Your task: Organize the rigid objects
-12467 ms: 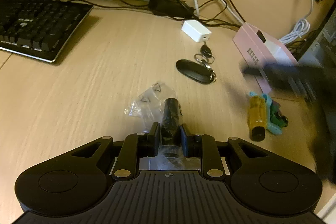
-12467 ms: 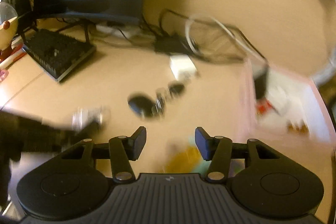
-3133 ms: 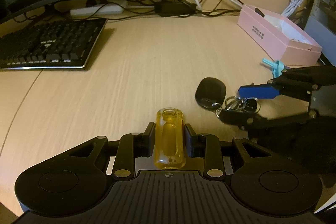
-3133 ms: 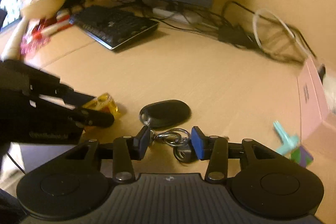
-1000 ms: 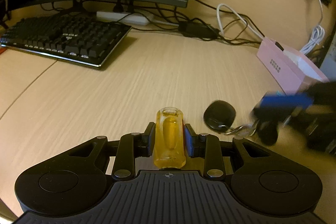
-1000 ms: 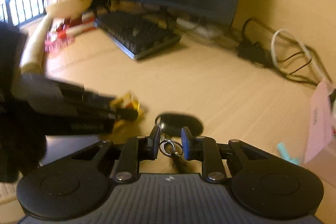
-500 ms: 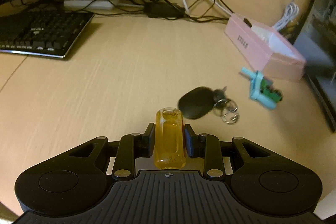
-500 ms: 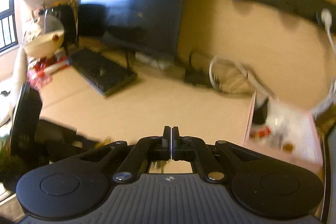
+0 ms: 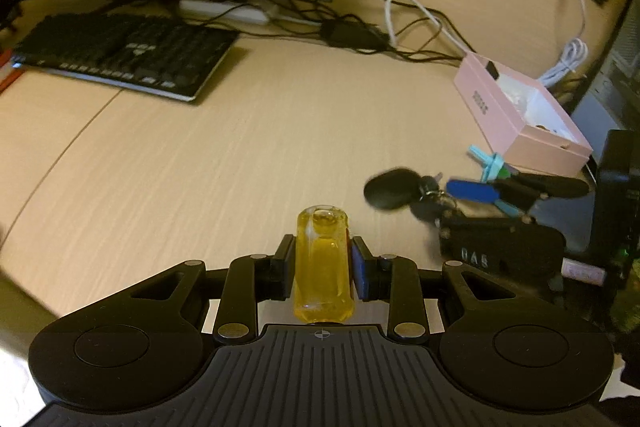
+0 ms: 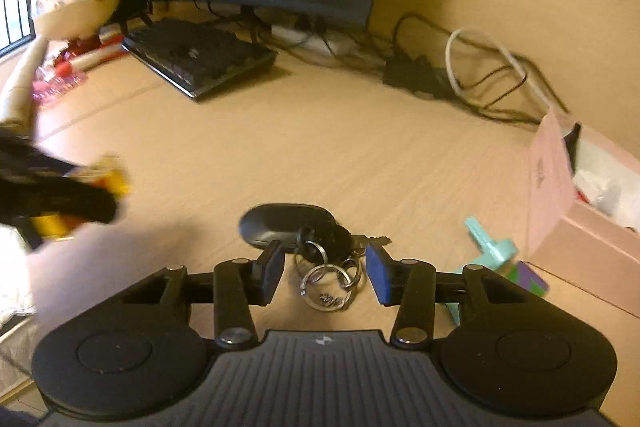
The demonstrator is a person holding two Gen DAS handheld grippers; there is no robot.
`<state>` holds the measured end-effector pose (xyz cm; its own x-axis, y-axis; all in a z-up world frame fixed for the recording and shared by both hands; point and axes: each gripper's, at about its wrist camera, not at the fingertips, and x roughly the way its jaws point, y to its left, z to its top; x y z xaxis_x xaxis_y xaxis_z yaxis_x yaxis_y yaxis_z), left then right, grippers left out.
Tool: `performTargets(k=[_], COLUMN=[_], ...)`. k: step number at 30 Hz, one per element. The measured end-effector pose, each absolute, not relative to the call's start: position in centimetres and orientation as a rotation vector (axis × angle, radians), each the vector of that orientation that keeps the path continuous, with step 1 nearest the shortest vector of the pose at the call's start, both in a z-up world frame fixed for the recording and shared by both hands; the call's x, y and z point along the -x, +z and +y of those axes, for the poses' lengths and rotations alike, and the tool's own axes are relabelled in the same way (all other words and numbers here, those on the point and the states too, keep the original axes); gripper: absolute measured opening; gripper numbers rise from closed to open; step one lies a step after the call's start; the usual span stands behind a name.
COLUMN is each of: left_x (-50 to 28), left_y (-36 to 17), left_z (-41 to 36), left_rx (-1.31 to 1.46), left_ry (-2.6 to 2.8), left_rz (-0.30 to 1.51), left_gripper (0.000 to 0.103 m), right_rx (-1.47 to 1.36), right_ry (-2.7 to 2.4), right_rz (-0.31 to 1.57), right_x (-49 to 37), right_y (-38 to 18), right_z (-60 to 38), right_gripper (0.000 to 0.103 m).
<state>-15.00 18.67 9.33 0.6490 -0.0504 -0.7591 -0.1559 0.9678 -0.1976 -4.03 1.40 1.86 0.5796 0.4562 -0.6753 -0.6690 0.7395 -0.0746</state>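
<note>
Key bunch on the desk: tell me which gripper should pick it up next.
Right. The right gripper stands open around the key bunch, its jaws having just opened. The left gripper is shut on the yellow bottle.

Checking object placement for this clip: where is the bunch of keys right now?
In the right wrist view the bunch of keys lies on the desk between the open right gripper fingers, left of the pink box.

Little can be read. The black body of the right tongs (image 9: pixel 500 251), seen from the left wrist view, carries pale letters that look like "DAS". The pink box (image 9: pixel 516 119) near the desk's right edge bears dark print on its side, too small to make out.
</note>
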Motion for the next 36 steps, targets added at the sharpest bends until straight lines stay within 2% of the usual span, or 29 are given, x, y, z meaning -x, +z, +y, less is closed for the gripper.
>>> performTargets(k=[2,3,4,5,7,8,9,16,27,32,36], left_x=[15.4,15.5,15.4,15.3,14.9,14.6,14.4,12.3,9.2,6.2,4.1], left_y=[9.4,9.3,9.3,9.2,9.3,9.3,9.4,9.9,11.1,13.6,15.2], left_z=[18.7,18.6,18.5,18.3,17.7,17.3,16.8,11.9,5.9,2.6,0.2], left_rx=[0.26,0.261,0.26,0.258,0.252,0.244,0.235,0.135,0.095,0.062,0.032], left_ry=[0.065,0.066,0.066,0.063,0.048,0.031,0.011,-0.19,-0.42,-0.522,-0.544], left_rz=[0.872,0.876,0.881,0.884,0.887,0.886,0.886,0.89,0.88,0.801,0.746], left_gripper=[0.032,0.032,0.032,0.032,0.032,0.032,0.032,0.032,0.032,0.032,0.032], right_rx=[0.314,0.298,0.287,0.29,0.314,0.321,0.321,0.228,0.12,0.104,0.13], right_ry=[0.683,0.696,0.712,0.719,0.714,0.712,0.712,0.622,0.384,0.309,0.254], right_rz=[0.684,0.704,0.716,0.711,0.681,0.663,0.644,0.524,0.437,0.348,0.426], right_x=[3.9,3.8,3.9,4.2,4.8,5.1,5.3,7.3,10.5,12.2,12.8], right_y=[1.8,1.9,2.1,2.3,3.0,3.6,4.4,10.4,15.2,18.1,16.9], right_z=[1.1,1.0,0.7,0.4,-0.1,-0.5,-0.9,-6.5,-15.9,-18.8,-21.2], right_gripper=[0.043,0.037,0.022,0.016,0.015,0.011,0.001,0.001,0.001,0.001,0.001])
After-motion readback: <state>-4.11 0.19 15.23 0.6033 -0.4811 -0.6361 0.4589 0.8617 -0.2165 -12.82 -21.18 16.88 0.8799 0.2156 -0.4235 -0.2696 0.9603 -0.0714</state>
